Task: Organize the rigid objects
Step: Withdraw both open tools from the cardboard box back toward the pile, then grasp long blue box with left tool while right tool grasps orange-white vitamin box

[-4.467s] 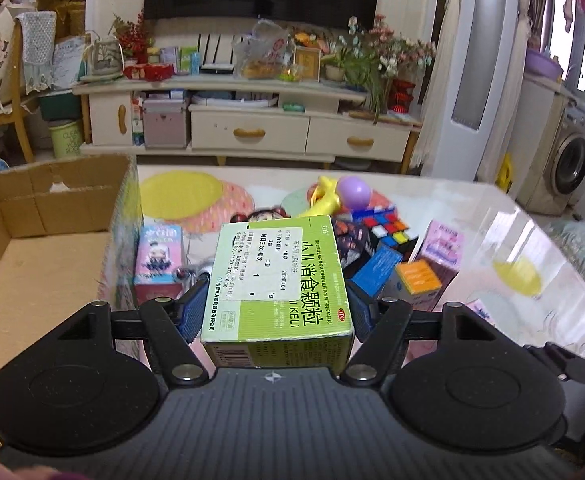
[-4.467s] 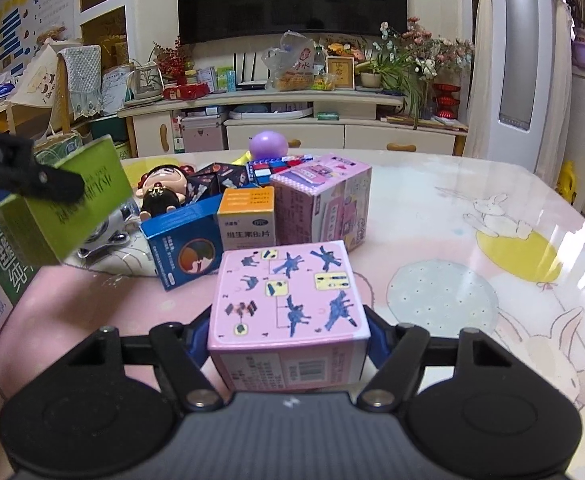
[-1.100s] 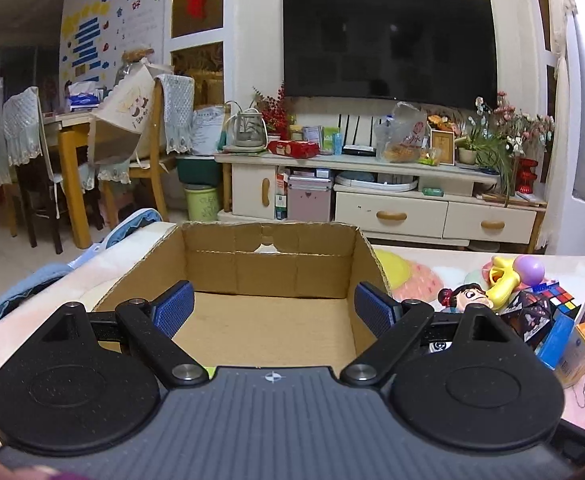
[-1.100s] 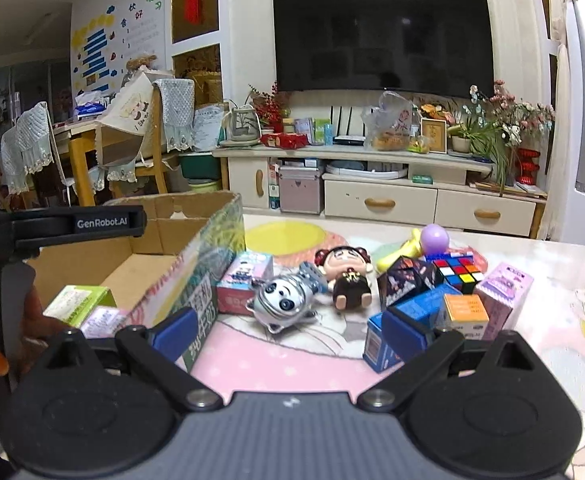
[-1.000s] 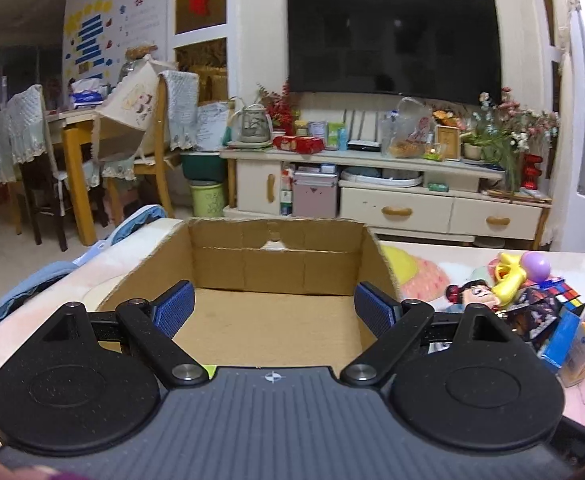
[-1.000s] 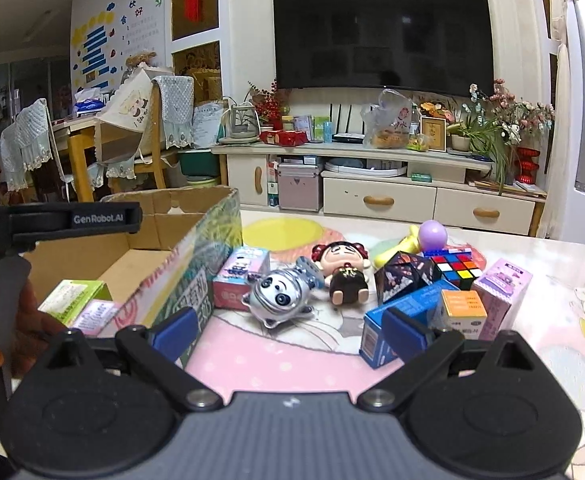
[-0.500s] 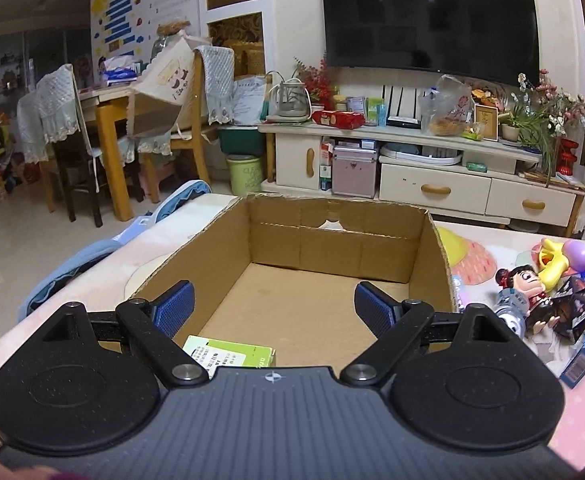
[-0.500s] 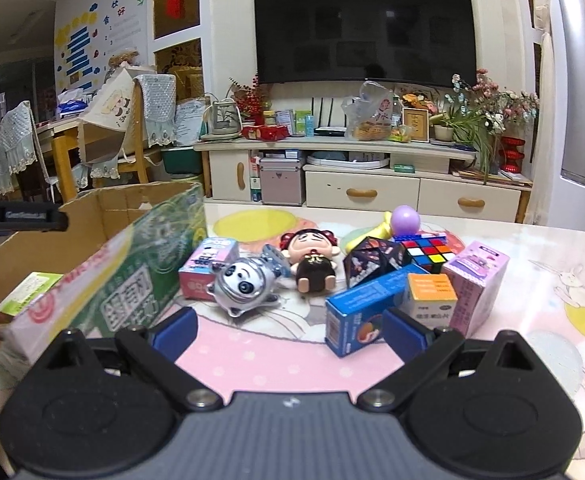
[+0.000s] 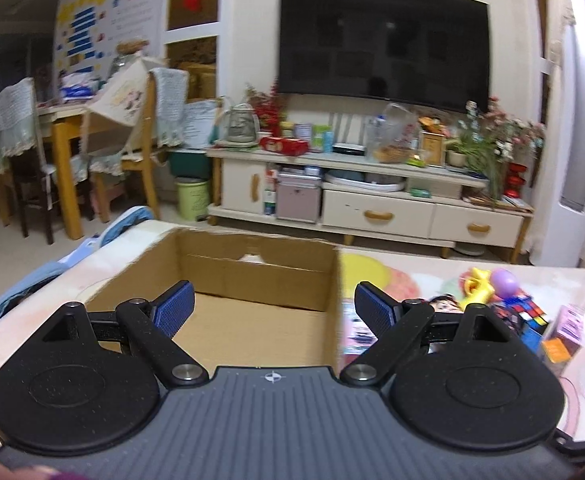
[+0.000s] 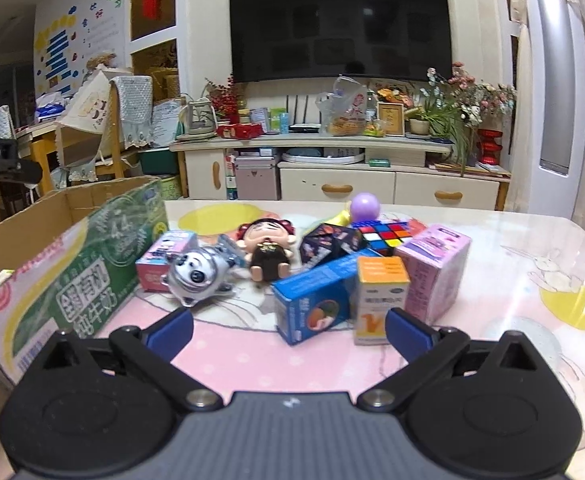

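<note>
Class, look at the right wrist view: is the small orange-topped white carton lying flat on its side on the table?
No. The small orange-topped white carton stands upright beside the tilted blue rectangular box.

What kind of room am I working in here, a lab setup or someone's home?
Most likely a home living room: a wall-mounted television hangs above a cluttered media cabinet, and a dining table with covered chairs stands on the left.
</note>
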The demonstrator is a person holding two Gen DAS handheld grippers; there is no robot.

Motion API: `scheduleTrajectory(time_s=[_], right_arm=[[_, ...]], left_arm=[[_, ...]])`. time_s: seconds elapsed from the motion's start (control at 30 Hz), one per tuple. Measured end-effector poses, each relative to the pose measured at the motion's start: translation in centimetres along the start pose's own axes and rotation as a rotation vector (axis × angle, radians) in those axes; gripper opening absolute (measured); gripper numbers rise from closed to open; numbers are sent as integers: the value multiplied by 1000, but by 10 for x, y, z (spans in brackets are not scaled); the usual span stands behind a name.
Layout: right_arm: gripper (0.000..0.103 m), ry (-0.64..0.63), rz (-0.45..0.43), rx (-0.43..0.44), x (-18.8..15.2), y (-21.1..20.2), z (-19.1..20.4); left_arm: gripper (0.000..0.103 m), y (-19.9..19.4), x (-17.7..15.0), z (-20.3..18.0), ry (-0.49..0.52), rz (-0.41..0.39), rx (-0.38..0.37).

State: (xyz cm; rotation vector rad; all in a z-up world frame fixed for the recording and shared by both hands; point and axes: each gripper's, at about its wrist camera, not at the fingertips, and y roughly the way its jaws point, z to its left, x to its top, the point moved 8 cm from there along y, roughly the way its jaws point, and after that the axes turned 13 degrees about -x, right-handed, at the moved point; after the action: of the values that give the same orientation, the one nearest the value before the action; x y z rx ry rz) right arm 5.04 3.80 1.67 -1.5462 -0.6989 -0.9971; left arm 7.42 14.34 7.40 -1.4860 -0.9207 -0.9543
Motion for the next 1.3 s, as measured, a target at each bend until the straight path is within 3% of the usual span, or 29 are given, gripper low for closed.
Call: scheduleTrajectory(time_s=[0.53, 0.77, 1.0, 1.07, 1.13, 1.3], right_arm=[[102, 81, 31, -112, -1, 29, -70], [100, 122, 66, -64, -3, 43, -73], [82, 103, 77, -5, -2, 54, -65], [66, 108, 91, 16, -2, 59, -66], [57, 111, 108, 42, -3, 63, -65], [57, 104, 115, 61, -3, 69, -64]], left_arm=[[103, 19, -29, -88, 124, 111, -228], [103, 42, -50, -115, 177, 192, -284], [103, 64, -70, -134, 249, 258, -357], [103, 70, -75, -139, 274, 273, -373], [103, 76, -79, -142, 300, 279, -386], [102, 86, -88, -154, 339, 289, -431]])
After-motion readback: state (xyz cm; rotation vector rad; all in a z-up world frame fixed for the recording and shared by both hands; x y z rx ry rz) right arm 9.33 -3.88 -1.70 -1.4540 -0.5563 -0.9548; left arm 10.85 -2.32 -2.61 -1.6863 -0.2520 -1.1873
